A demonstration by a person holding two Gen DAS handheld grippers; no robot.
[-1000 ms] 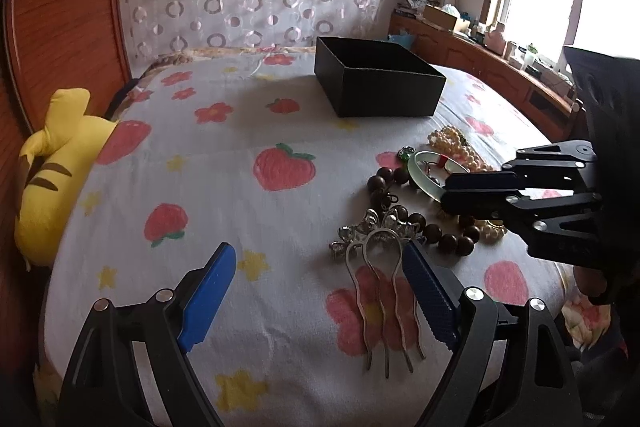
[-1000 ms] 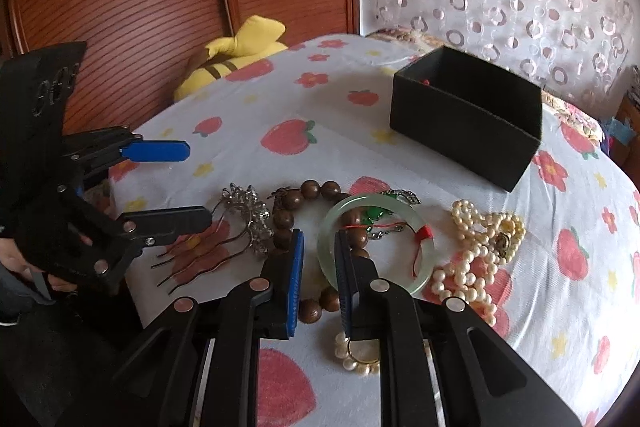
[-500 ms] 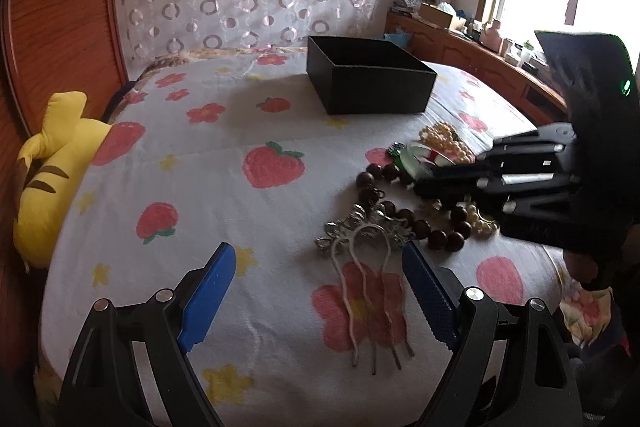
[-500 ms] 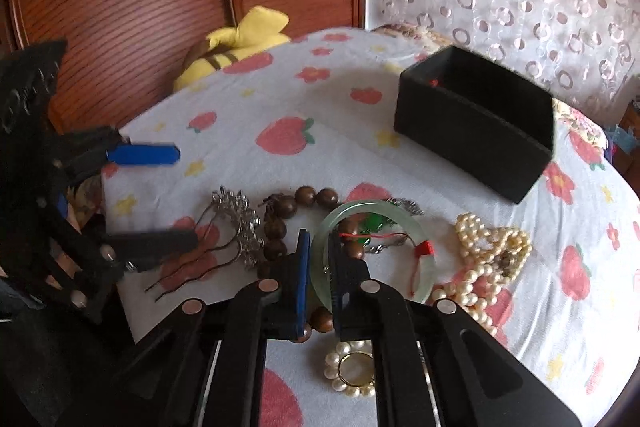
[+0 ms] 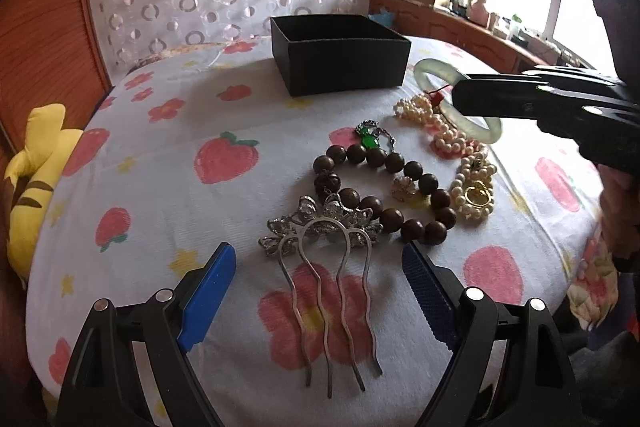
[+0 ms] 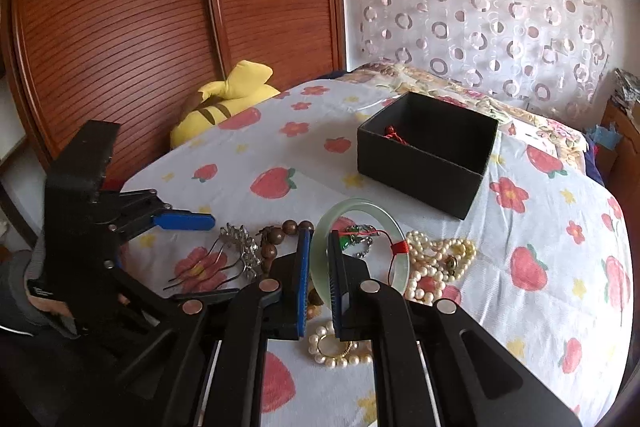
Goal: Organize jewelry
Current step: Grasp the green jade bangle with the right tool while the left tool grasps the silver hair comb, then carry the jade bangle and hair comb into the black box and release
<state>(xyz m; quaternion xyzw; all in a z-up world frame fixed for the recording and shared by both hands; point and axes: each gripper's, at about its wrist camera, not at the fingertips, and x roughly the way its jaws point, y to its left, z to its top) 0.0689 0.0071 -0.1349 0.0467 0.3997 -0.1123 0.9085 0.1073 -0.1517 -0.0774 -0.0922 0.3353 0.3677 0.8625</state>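
Observation:
My right gripper (image 6: 318, 269) is shut on a pale green jade bangle (image 6: 362, 207) with a red cord and holds it lifted above the bed; it shows in the left wrist view too (image 5: 434, 71). My left gripper (image 5: 320, 291) is open and empty over a silver hair comb (image 5: 328, 267). A dark wooden bead bracelet (image 5: 384, 187), a green pendant (image 5: 369, 139), pearl strands (image 5: 452, 135) and a pearl ring piece (image 5: 476, 195) lie on the strawberry sheet. The open black box (image 6: 428, 151) stands behind, with something red inside.
A yellow plush toy (image 6: 224, 99) lies at the bed's left edge by the wooden wardrobe doors (image 6: 160, 27). A curtain (image 6: 480, 7) hangs behind the bed. A cluttered sideboard (image 5: 460, 23) runs under the window at right.
My right gripper has closed on the jade bangle and lifted it off the bead bracelet, toward the box. My left gripper has moved closer to the hair comb.

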